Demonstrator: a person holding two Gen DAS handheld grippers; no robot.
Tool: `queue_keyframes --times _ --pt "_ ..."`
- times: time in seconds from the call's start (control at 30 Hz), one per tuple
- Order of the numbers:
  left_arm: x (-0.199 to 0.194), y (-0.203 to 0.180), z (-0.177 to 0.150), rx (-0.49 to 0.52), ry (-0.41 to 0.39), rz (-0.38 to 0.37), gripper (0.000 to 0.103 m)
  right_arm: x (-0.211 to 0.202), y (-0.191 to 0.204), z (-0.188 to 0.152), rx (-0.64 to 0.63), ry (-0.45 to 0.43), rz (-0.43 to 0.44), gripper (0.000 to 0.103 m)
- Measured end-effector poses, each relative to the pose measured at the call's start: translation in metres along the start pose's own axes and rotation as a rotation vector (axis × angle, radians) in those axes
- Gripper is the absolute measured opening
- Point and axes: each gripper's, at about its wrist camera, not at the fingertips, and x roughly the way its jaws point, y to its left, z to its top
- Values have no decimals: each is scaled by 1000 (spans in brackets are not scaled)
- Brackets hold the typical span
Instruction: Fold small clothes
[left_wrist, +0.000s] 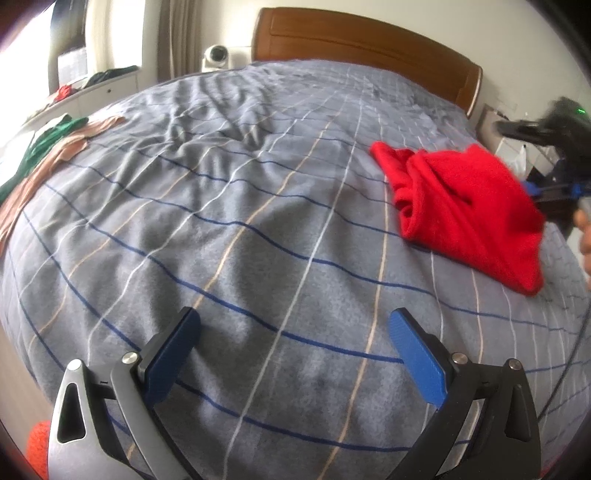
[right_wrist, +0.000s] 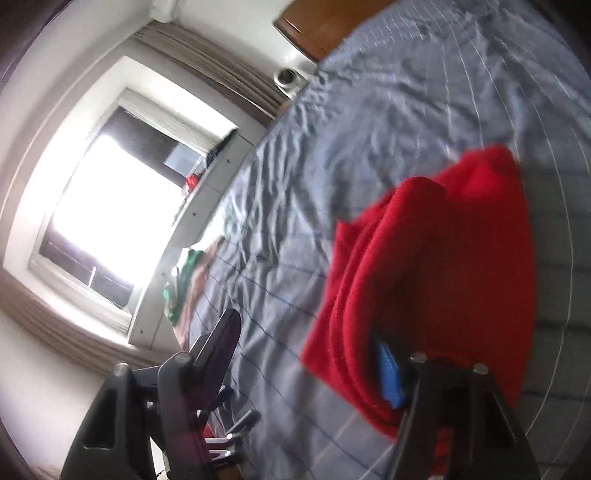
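A red garment lies bunched and partly folded on the right side of the grey checked bedcover. My left gripper hovers over bare bedcover in front of it, open, with nothing between its blue pads. In the right wrist view, which is tilted and blurred, the red garment fills the right half. My right gripper stands open at the garment's near edge. Its blue right pad is tucked against the cloth, and its dark left finger is clear of it. In the left wrist view my right gripper shows blurred just beyond the garment.
Green and tan clothes lie at the bed's left edge beside a white window bench. A wooden headboard and a white round device are at the far end. A bright window is on the left. Something orange sits by the left gripper.
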Motion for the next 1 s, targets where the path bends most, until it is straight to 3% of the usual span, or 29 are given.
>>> queue_keyframes --times 0.13,0.17,0.27,0.33,0.37,0.4,0.47,0.57,0.67,0.7,0.73,0.77,0.8,0.87,1.0 --pt "1 0 -2 1 6 12 102 35 -4 8 96 10 -217 67" --pt "1 1 -2 -1 8 12 102 48 2 12 68 40 -332 66" --pt "2 3 -2 -14 16 0 102 75 21 17 -95 124 -549 62" --pt "2 3 -1 -19 20 -8 102 94 36 17 -272 209 -706 40" --pt "3 4 -1 -20 22 -10 102 97 39 16 -316 227 -751 9" --pt "2 5 0 -24 24 -15 102 94 39 17 -318 230 -775 10" --pt "1 7 0 -39 25 -30 102 74 37 25 -246 171 -755 10" --pt "2 10 2 -57 28 -45 102 28 40 40 -112 -59 -679 9" --pt "3 9 2 -53 32 -41 102 27 58 44 -118 -156 -651 10" --pt "3 9 2 -49 32 -37 102 36 62 44 -134 -149 -635 17" --pt "3 8 1 -46 32 -34 102 56 64 44 -147 -96 -566 22" --pt "3 7 1 -39 32 -27 102 76 61 43 -138 -15 -501 52" --pt "4 7 0 -34 32 -22 102 103 50 38 -74 138 -409 87" --pt "3 6 -1 -27 32 -17 102 114 36 33 8 194 -319 89" --pt "3 5 0 -31 33 -19 102 74 59 34 -91 45 -206 89"
